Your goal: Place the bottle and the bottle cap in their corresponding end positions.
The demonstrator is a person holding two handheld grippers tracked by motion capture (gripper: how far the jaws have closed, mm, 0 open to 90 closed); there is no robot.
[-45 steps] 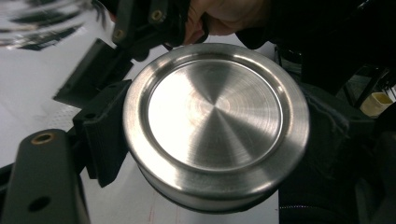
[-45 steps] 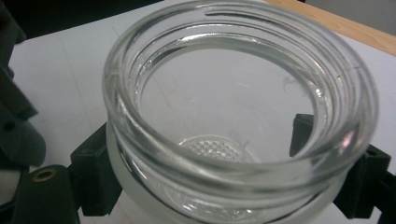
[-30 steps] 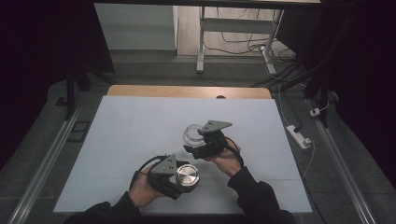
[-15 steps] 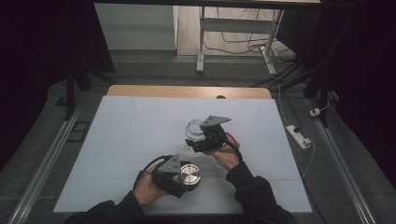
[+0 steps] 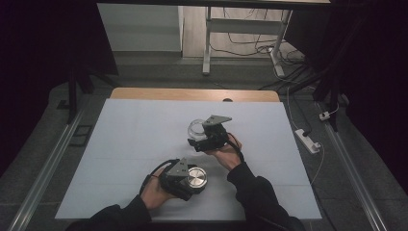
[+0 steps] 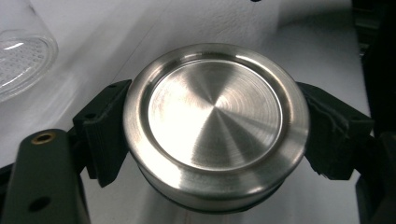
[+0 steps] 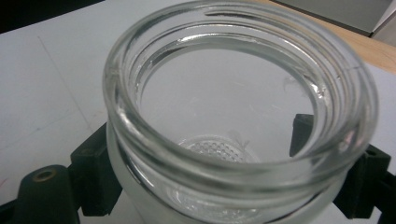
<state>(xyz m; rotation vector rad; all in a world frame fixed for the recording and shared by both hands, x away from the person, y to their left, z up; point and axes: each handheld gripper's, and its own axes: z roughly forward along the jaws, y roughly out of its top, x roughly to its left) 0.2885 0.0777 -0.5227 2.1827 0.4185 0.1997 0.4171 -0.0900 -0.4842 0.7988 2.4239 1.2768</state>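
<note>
Left gripper point(image 5: 192, 179) near front edge of white table point(image 5: 125, 144), jaws clamped on round steel lid point(image 5: 196, 177) — in left gripper view lid point(image 6: 215, 121) sits flat side up, black pads pressing its rim on both sides. Right gripper point(image 5: 199, 139) farther back, near table centre, jaws closed around clear glass jar point(image 5: 196, 129). In right gripper view jar point(image 7: 238, 116) mouth open, threaded rim facing camera, dimpled base visible through glass — pads against its wall. Jar and lid apart, not touching.
</note>
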